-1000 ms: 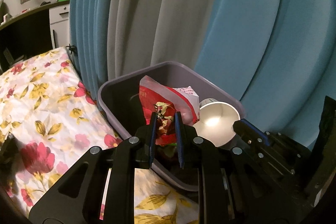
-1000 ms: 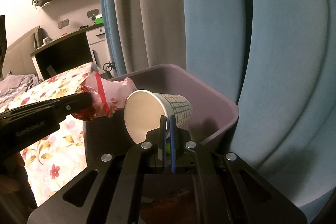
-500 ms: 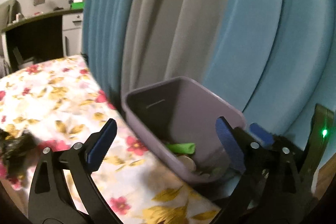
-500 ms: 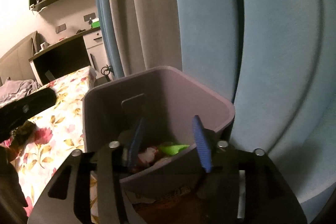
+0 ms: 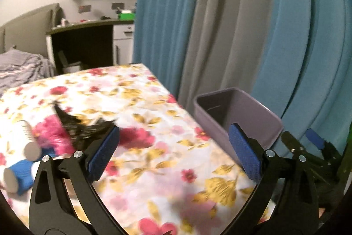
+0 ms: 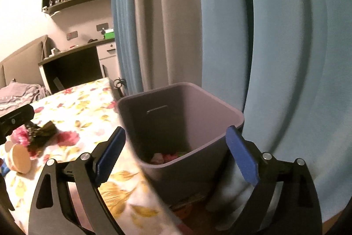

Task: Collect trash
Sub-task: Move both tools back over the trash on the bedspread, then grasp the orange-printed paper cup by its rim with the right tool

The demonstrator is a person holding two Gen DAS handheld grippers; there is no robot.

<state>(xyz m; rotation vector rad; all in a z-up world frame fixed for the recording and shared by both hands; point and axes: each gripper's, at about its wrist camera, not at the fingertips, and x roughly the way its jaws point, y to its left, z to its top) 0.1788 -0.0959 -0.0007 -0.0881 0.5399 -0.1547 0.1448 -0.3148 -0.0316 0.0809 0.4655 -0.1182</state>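
A floral cloth [image 5: 154,116] covers the table beside blue curtains [image 5: 308,47]. The purple bin [image 6: 187,116] stands at its edge, trash inside. Both the left gripper [image 5: 173,153] and the right gripper [image 6: 176,155] have just spread apart, empty. A black wrapper [image 5: 83,124] and cups [image 5: 26,142] lie on the cloth.

A purple bin [image 6: 182,124] stands upright at centre frame in the right wrist view, beside the floral worktop [image 5: 140,116]; pink and green scraps [image 6: 165,155] lie at its bottom. At the left of the left wrist view, loose on the worktop: a crumpled black wrapper [image 5: 81,124], a white cup [image 5: 27,138] on its side, and a blue one [image 5: 18,174] below it.
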